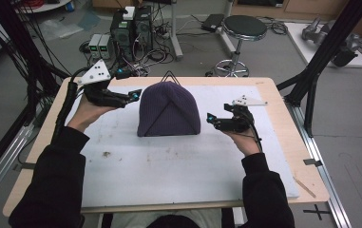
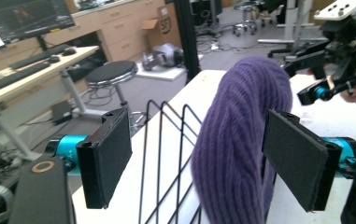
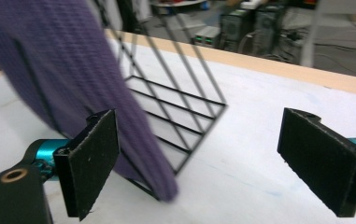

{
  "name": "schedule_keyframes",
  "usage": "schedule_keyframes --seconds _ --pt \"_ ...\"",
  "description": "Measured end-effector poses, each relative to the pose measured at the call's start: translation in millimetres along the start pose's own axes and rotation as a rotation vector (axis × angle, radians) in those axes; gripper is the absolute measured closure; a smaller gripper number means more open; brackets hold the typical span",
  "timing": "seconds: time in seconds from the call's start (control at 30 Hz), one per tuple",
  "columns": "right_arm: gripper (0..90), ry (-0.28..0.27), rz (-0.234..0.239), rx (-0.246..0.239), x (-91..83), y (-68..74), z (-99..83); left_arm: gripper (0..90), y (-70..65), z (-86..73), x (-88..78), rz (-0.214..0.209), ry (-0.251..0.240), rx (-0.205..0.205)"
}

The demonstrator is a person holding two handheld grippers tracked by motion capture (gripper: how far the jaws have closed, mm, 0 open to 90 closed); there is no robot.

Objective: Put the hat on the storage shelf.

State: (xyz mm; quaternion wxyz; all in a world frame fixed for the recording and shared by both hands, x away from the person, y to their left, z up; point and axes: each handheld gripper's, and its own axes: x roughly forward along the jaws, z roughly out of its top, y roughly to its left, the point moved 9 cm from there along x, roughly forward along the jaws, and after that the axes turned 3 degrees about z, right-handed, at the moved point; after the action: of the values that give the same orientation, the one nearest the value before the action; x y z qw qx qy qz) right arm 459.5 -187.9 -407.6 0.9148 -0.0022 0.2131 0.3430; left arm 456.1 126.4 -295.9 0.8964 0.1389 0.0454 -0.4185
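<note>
From my seat at the remote station, the purple hat [image 1: 169, 110] looked like thick ribbed knit cloth, soft and matt. The rack [image 3: 180, 116] under it was thin black wire, smooth with a slight sheen. The desk [image 1: 283, 102] showed a pale wood edge, topped by a white matt sheet [image 1: 169, 166] that was scuffed and stained in spots. The left gripper [image 2: 199, 158] had matt black, finely rough pads [image 2: 108, 156] and glossy blue metal fittings, as did the right gripper [image 3: 217, 158]
</note>
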Motion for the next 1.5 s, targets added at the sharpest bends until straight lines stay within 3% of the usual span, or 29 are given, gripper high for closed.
schedule_keyframes --seconds 0.17,0.3,0.4,0.57,0.67,0.83,1.03,1.17,1.33,1.5 --pt "12.4 -0.016 -0.059 0.013 -16.9 -14.4 -1.7 24.4 10.6 -3.0 -20.3 0.075 -0.032 -0.034" --pt "12.4 -0.07 -0.131 0.006 -33.9 -24.0 5.8 24.4 18.2 -11.0 -38.5 0.156 -0.051 -0.061" --pt "12.3 -0.093 -0.182 0.027 -45.6 -30.0 7.7 24.4 22.5 -19.1 -51.0 0.213 -0.051 -0.076" --pt "12.4 -0.147 -0.259 0.037 -62.3 -38.1 6.4 24.3 25.8 -27.3 -70.2 0.284 -0.071 -0.099" --pt "12.3 -0.181 -0.306 0.053 -71.6 -45.7 2.3 24.2 25.3 -30.1 -77.9 0.285 -0.102 -0.133" --pt "12.3 -0.201 -0.357 0.071 -85.2 -53.4 -0.1 24.2 23.8 -38.2 -82.6 0.314 -0.093 -0.126" --pt "12.4 -0.216 -0.396 0.029 -93.8 -51.3 -5.7 23.9 16.3 -46.2 -88.3 0.355 -0.082 -0.112" --pt "12.3 -0.228 -0.424 0.035 -97.5 -54.1 -16.0 23.9 13.6 -53.8 -97.0 0.409 -0.087 -0.123" --pt "12.3 -0.281 -0.473 0.029 -109.2 -55.2 -21.5 23.0 9.5 -64.3 -109.4 0.481 -0.098 -0.121" --pt "12.3 -0.318 -0.502 0.037 -120.5 -58.1 -26.3 23.0 7.2 -71.2 -119.3 0.526 -0.121 -0.148"
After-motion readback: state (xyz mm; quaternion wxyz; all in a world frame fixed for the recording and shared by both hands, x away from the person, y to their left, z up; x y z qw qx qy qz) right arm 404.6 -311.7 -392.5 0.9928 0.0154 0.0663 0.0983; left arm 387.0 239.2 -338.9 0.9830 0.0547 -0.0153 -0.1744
